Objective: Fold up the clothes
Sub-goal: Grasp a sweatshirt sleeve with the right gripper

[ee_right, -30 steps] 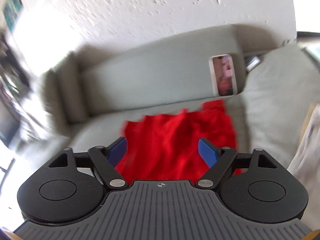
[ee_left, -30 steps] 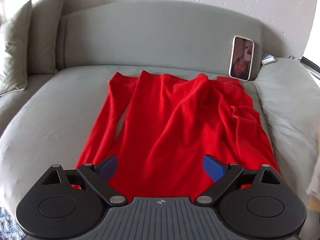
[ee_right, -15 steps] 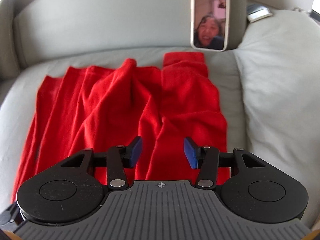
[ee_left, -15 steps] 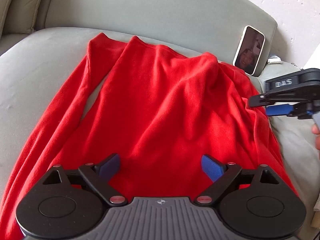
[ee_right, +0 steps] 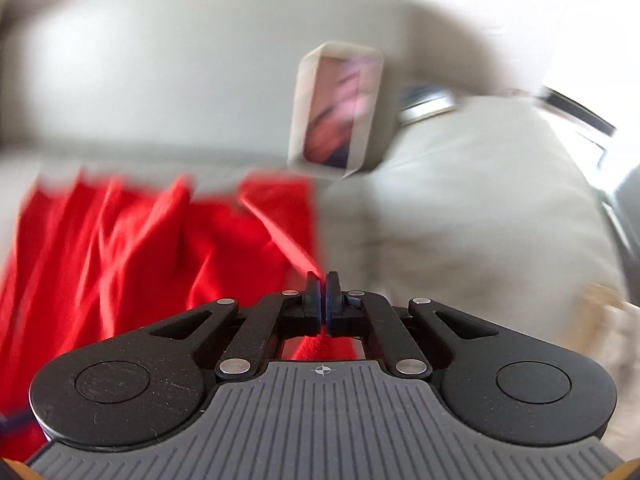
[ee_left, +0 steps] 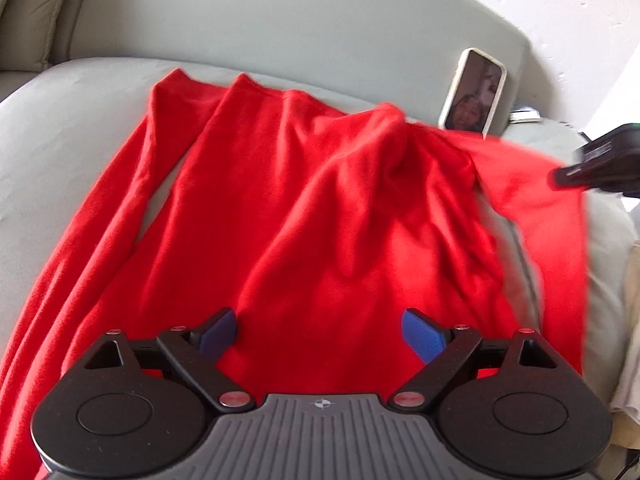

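The right gripper, its blue-padded jaws pressed together, is pinching a fold of the red long-sleeved knit garment along the garment's right edge, and the pinched cloth is lifting in a taut ridge toward the right edge of the grey upholstered sofa seat; the right wrist view is blurring, so the depth of the bite cannot be told. The left gripper, jaws spread wide and holding nothing, is hovering over the garment's near hem at the front edge of the seat. The garment is lying lengthwise across the seat, one sleeve trailing along its left side, the body wrinkled at mid-length. A white-cased smartphone is leaning against the sofa backrest at the rear right, just beyond the cloth. The step in hand is judged to be drawing out the right sleeve before the first fold; the next move probably calls for carrying that sleeve inward across the body while the left gripper is steadying the hem.
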### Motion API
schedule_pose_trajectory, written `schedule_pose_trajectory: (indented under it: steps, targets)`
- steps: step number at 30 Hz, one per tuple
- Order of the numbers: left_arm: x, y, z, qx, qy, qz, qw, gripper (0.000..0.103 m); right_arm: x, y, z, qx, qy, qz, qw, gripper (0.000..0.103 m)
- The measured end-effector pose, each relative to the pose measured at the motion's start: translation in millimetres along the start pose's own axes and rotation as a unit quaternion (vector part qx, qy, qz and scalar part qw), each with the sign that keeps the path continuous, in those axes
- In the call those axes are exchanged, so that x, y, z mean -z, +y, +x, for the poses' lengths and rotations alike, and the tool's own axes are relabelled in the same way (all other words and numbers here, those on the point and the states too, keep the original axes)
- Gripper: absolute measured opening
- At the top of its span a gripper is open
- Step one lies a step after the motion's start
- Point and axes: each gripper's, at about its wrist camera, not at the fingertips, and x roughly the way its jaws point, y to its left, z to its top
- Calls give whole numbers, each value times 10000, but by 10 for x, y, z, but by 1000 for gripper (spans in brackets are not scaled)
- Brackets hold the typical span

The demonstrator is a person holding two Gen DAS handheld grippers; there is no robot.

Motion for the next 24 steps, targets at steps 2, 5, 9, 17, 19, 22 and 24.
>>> schedule_pose_trajectory:
  steps: [2,5,9,17,19,22,24]
  targets:
    - [-1,-49,-115,357,17,-32,9994,83,-37,-455,-417,-14,-286,651,9975,1]
    - [16,-183,-436,1194,-133,5,9928,84,179,-1130,-1080,113,-697,1353,9883,1]
    - [178,-511,-891,1804,-272,403,9824,85,844,-1846,-1496,401,-609,1920,9787,3]
    - [1063,-922,-1210,1660,477,948,9804,86,1656,-2354,-1620,447,-34,1848,9818,44]
    - [1200,-925,-1267,1436,460,946,9840,86,1624,-2274,-1790,273,-449,1370,9892,53]
    - [1290,-933,-1327,1068,277,991,9889,86,1465,-1926,-1863,-68,-996,217,9948,66]
    - [1267,-924,-1357,933,160,926,9912,86,1378,-1591,-1782,-153,-1189,-610,9909,69]
